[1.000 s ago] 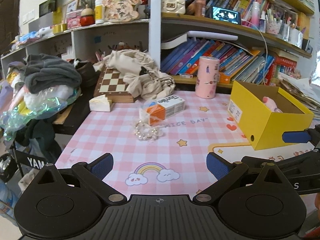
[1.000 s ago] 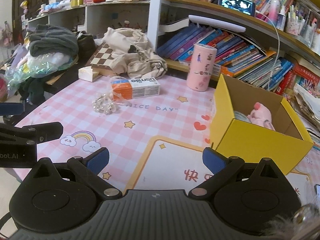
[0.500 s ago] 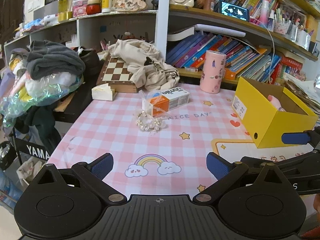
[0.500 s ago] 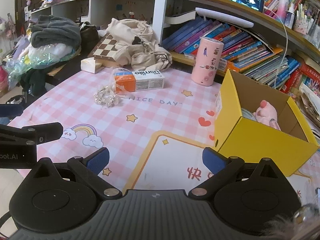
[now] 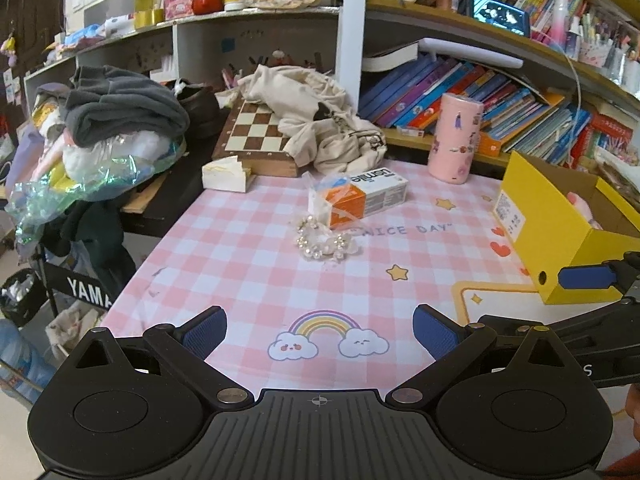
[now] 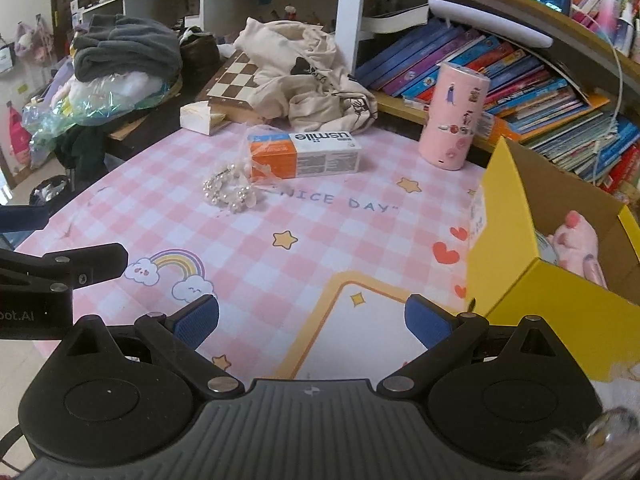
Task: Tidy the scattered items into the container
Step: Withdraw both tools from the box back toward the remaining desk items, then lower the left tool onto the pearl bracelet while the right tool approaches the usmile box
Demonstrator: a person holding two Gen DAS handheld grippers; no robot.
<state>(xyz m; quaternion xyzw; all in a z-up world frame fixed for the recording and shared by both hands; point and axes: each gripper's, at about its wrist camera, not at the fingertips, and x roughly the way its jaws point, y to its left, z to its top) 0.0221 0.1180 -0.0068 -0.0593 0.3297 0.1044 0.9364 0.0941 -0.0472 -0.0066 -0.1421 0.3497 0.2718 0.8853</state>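
Observation:
An orange and white usmile box [image 5: 362,197] [image 6: 306,154] in a clear wrapper lies mid-table on the pink checked mat. A pearl bracelet cluster [image 5: 325,239] [image 6: 230,192] rests just in front of it. The yellow cardboard box [image 5: 560,232] [image 6: 532,280] stands at the right with a pink plush toy [image 6: 576,246] inside. My left gripper [image 5: 320,330] hovers open over the rainbow print, empty. My right gripper [image 6: 312,320] is open and empty near the table's front, left of the yellow box. A pink cylinder [image 5: 456,142] [image 6: 454,116] stands at the back.
A chessboard [image 5: 256,136] under a beige cloth bag [image 5: 320,120] sits at the back. A small white box [image 5: 226,174] lies at the mat's far left corner. Piled clothes [image 5: 120,112] fill the left side. Bookshelves [image 5: 500,92] rise behind the table.
Both grippers have drawn back and risen slightly, so the table items look smaller and lower in view. Both stay open and empty. Nothing on the table has moved.

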